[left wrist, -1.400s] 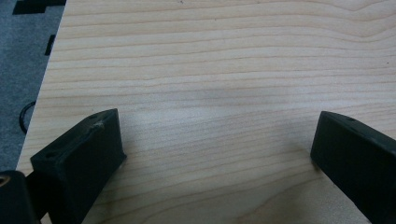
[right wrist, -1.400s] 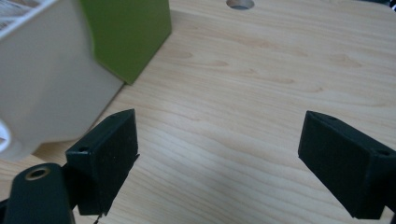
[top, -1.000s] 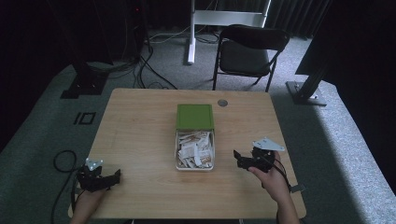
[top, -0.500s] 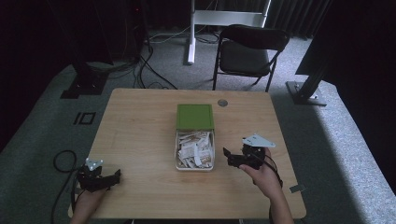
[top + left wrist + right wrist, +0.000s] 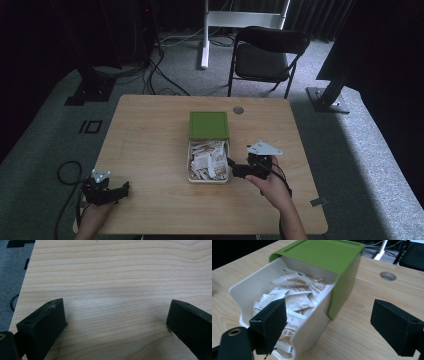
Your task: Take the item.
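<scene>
The right gripper (image 5: 235, 169), held in the person's right hand (image 5: 270, 184), sits at the right side of a white drawer (image 5: 191, 165), its two black jaws spread wide apart with nothing between them. In the right gripper view (image 5: 325, 325), one jaw hangs over the drawer's open top and the other stands outside its wall, above the bare wood. The drawer is pulled out toward the person from a green case (image 5: 208, 124) near the middle of the light wooden table (image 5: 150, 145), and it is full of small white and tan paper packets (image 5: 297, 301). A round cable hole (image 5: 238, 109) lies in the tabletop just beyond the case. The left gripper (image 5: 122, 190) rests near the table's front left corner, well apart from the drawer, jaws also spread wide over bare wood. Beyond the table, a black folding chair (image 5: 267, 55) stands on grey carpet.
</scene>
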Motion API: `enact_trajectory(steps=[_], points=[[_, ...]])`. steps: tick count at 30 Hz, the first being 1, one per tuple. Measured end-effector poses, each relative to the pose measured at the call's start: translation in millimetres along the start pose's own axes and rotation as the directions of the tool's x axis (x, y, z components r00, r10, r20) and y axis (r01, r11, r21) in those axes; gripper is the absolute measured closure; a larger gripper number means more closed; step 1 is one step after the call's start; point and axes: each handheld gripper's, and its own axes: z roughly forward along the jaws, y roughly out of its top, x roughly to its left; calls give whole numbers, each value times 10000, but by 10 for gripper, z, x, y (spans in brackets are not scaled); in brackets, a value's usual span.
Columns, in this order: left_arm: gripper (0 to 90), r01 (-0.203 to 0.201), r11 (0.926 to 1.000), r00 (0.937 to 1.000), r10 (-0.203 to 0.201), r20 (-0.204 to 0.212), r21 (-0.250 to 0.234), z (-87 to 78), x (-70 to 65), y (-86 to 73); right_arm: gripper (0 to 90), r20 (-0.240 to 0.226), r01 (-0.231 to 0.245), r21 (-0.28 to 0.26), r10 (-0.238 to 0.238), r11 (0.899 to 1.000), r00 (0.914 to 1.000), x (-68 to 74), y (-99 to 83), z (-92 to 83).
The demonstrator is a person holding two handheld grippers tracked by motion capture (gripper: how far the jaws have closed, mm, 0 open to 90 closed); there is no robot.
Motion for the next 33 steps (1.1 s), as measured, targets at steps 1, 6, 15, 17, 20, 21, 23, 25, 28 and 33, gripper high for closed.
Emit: enact_trajectory(steps=[1, 6, 15, 17, 20, 21, 23, 25, 28, 33], points=[[28, -2, 10000, 10000, 2, 0, 1, 0, 0, 0, 137, -58, 36, -10, -36, 10000, 10000, 16, 10, 11], [28, 0, 10000, 10000, 0, 0, -1, 0, 0, 0, 137, -311, 149, -25, -150, 9999, 9994, 106, 54, 66], [28, 1, 10000, 10000, -1, -1, 3, 0, 0, 0, 138, -724, 367, 28, -364, 9993, 9967, 263, 87, 181], [28, 5, 10000, 10000, -5, 0, -6, 0, 0, 0, 139, -811, 430, 20, -427, 9991, 9958, 299, 97, 207], [28, 6, 10000, 10000, -6, 1, -5, 0, 0, 0, 139, -957, 496, 42, -490, 9988, 9942, 357, 112, 249], [28, 14, 10000, 10000, -14, 1, -11, 1, -1, 0, 139, -1004, 519, 50, -512, 9986, 9936, 375, 117, 265], [28, 26, 10000, 10000, -26, 1, -24, 2, -2, 0, 140, -1097, 577, 56, -567, 9983, 9924, 415, 128, 296], [28, 29, 10000, 10000, -29, 0, -21, 1, -2, 0, 140, -1224, 605, 61, -593, 9981, 9907, 456, 136, 329], [28, 32, 10000, 10000, -32, 2, -28, 2, -2, 0, 140, -1300, 648, 92, -631, 9979, 9895, 495, 138, 367], [28, 12, 10000, 10000, -12, 1, -11, 1, -1, 0, 147, -1447, 705, 298, -655, 9971, 9873, 577, 109, 487]])
